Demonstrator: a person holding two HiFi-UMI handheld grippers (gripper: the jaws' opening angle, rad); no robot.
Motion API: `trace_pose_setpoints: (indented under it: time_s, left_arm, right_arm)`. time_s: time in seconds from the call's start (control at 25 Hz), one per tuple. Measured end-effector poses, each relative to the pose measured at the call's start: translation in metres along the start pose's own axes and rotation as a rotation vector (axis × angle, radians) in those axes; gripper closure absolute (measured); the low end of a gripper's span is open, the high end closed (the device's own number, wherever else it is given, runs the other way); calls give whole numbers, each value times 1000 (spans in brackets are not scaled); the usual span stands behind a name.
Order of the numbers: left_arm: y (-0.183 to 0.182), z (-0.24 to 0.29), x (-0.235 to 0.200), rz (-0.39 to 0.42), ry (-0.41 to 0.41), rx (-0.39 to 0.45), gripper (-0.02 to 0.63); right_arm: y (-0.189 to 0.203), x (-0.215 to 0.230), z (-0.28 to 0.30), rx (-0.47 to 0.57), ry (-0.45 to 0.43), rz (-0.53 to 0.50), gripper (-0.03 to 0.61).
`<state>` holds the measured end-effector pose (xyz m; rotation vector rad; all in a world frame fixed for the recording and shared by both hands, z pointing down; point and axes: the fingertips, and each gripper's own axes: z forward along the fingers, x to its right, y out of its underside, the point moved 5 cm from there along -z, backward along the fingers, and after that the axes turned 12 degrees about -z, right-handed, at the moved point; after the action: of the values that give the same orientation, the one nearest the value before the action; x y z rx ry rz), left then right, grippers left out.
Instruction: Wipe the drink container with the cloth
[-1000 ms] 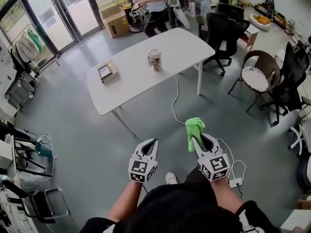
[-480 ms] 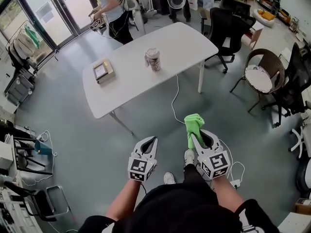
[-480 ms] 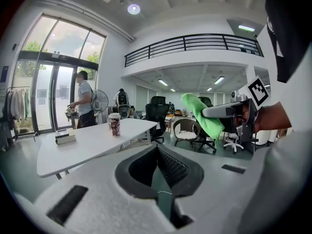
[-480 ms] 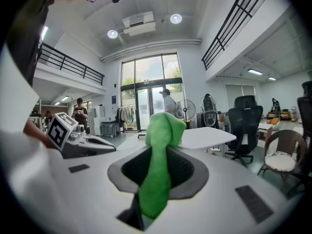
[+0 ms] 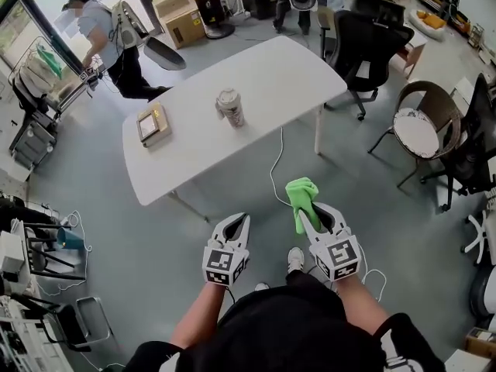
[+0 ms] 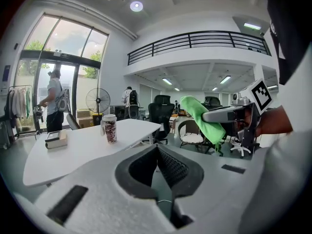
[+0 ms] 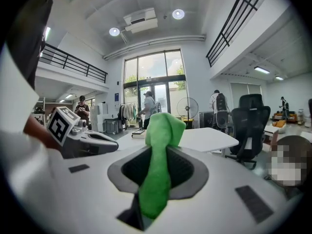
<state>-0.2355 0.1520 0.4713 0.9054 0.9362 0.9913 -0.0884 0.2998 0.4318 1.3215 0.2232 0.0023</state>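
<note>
1. The left gripper (image 5: 239, 223) has its jaws pressed together, with no gap at the tips. Its own view shows nothing between them.
2. The right gripper (image 5: 318, 214) is clamped on the green cloth (image 5: 301, 195). The cloth stands up out of the jaws in a folded bunch. In the right gripper view a strip of it runs down between the pads.
3. The drink container (image 5: 229, 108) stands upright near the middle of the white table (image 5: 271, 72). It is well apart from both grippers, which are held low over the floor in front of the person's body.
4. A flat box (image 5: 152, 124) lies toward the table's left end, apart from the container.
5. In the right gripper view the cloth covers the centre, and the container cannot be made out there. Only a slice of the tabletop shows beside the cloth. The print on the container is too small to read in any view.
6. The left gripper view shows the container from the side, as a lidded cup with a dark patterned wrap. It also shows the right gripper at the right, with the cloth drooping over its jaw. Only the head view shows another person (image 5: 108, 41) beyond the table's far left corner, by the glass doors.
</note>
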Motion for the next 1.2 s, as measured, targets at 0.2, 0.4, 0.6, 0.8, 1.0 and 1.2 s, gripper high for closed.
trace_pose_setpoints:
  time_s: [0.2, 0.4, 0.6, 0.8, 1.0, 1.2]
  left_arm:
    - [-21, 32, 0, 2, -45, -1, 600]
    - [-33, 57, 3, -11, -81, 11, 600]
    - [-34, 70, -1, -29, -107, 5, 600]
    - [-48, 80, -24, -47, -127, 32, 600]
    - [-65, 96, -69, -60, -147, 47, 600]
    - [-84, 116, -116, -40, -145, 54, 600]
  right_arm:
    - [1, 42, 20, 8, -34, 20, 482]
    - [3, 71, 38, 21, -69, 65, 482]
    - [2, 85, 62, 26, -109, 78, 482]
    - [1, 90, 99, 28, -145, 95, 482]
    - [-13, 91, 149, 29, -163, 84, 482]
    - [-30, 97, 205, 30, -159, 72, 482]
